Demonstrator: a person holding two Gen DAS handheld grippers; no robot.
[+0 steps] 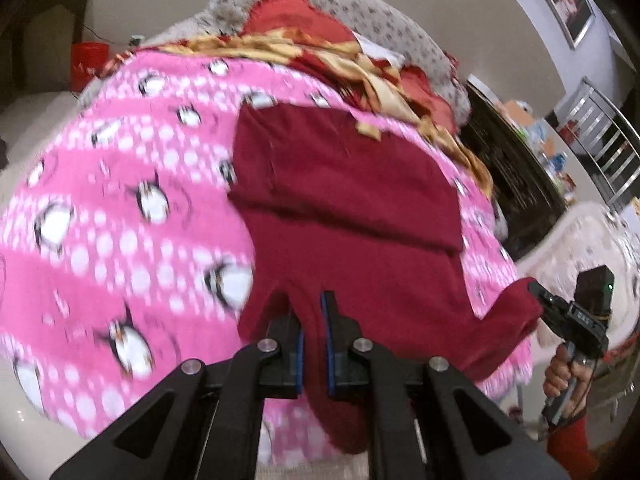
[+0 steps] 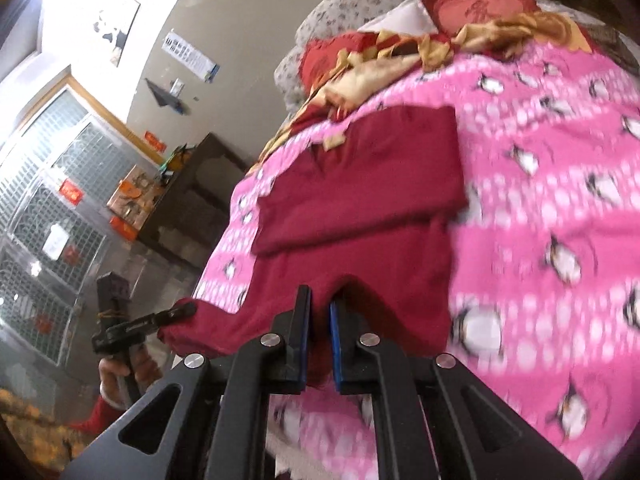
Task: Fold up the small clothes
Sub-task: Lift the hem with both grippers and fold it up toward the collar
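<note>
A: Two tongs, both clamped on the dark red garment point(image 1: 348, 200). Left tongs point(image 1: 314, 340) pinch one near corner, right tongs point(image 2: 319, 344) pinch the other near corner.

B: Where's the garment?

A: On the pink penguin blanket point(image 1: 120, 200) on the bed, far part already folded over and lying flat, near edge raised off the blanket between the tongs.

B: Handling?

A: Looks soft, light, limp knit; it sags between the grips, so I'd judge it won't slip but will droop. Corners or hem are the places to hold, as now.

B: Containers?

A: None with the clothes. A red bucket point(image 1: 89, 65) by the far wall, contents not visible.
</note>
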